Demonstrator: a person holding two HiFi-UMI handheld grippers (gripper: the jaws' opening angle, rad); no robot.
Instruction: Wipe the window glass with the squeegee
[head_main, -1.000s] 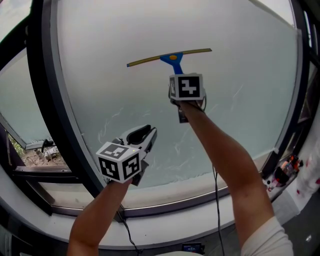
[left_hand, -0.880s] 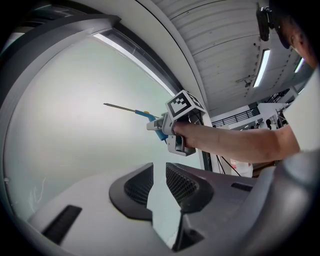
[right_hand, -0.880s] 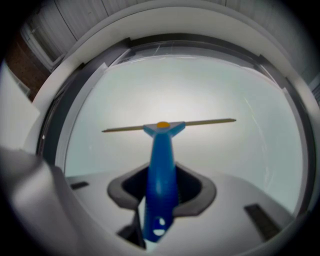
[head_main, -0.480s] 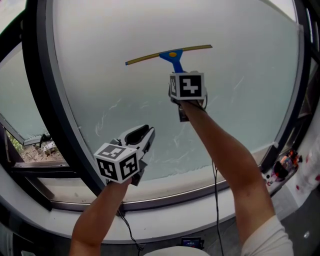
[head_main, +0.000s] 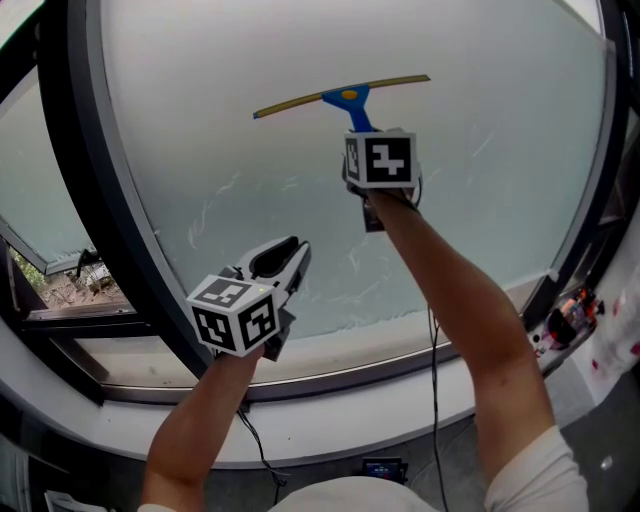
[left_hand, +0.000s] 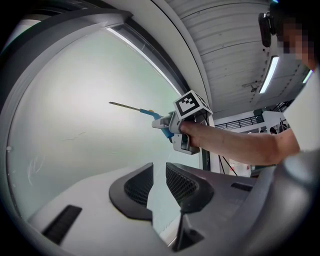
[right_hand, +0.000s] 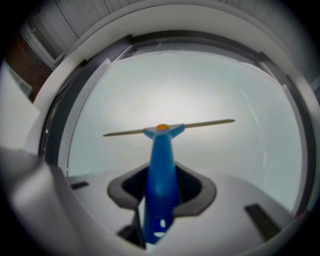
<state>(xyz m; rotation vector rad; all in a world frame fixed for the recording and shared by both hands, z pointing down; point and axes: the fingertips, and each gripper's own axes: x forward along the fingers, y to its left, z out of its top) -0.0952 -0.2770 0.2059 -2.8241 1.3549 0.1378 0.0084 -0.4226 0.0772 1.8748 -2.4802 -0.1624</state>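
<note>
While right tongs (right_hand: 161, 192) pinch squeegee (head_main: 345, 96) on glass (head_main: 490, 210) | left tongs (left_hand: 159, 172) barely apart, empty

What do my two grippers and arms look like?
Left gripper and right gripper: light grey bodies, dark ribbed pads, each with a white cube of black square markers. A thin black cable hangs below each arm. Forearms bare; white sleeve on the right.
</note>
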